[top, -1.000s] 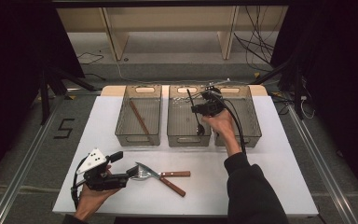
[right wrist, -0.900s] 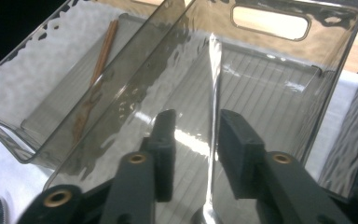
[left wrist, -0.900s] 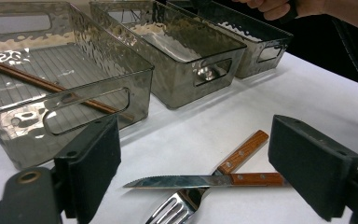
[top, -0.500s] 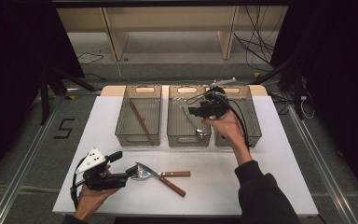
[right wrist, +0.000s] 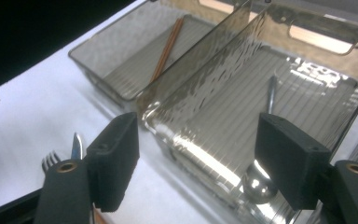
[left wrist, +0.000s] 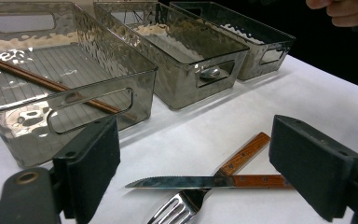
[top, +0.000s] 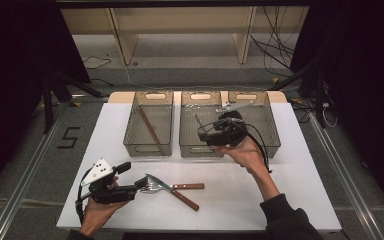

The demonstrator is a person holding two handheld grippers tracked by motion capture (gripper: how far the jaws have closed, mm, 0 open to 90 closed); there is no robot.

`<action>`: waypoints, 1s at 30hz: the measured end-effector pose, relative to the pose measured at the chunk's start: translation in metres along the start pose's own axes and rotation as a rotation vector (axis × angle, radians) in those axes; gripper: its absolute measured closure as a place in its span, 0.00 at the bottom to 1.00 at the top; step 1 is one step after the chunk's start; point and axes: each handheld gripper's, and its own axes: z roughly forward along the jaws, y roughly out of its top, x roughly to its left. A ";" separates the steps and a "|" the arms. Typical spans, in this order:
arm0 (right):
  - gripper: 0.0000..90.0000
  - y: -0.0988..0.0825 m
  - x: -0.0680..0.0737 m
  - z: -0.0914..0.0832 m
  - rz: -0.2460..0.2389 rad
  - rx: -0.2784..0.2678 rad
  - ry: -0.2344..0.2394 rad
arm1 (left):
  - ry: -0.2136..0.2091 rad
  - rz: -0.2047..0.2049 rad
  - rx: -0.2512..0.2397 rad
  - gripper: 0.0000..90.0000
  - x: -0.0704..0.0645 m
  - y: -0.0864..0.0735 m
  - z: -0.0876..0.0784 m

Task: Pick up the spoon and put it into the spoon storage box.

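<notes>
On the white table [top: 280,195] stand three clear bins [top: 148,127], apparently for sorting cutlery. The right tool [top: 203,134], jaws just opened and empty, hangs above the middle bin's spoon [right wrist: 261,179]. The left tool [top: 141,183] waits open around the crossed knife [left wrist: 205,181] and fork [left wrist: 177,208].

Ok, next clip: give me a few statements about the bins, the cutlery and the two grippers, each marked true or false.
1. The spoon lies in the middle bin. True.
2. The right gripper grips the spoon. False: its jaws have just been opening and nothing is between them.
3. The knife and fork lie crossed on the table. True.
4. The chopsticks are in the right bin. False: they are in the left bin.
5. The left gripper is shut. False: open.
</notes>
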 end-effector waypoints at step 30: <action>0.31 -0.046 0.033 -0.011 -0.029 0.002 0.068 | 0.004 0.002 -0.002 0.18 0.001 0.000 0.000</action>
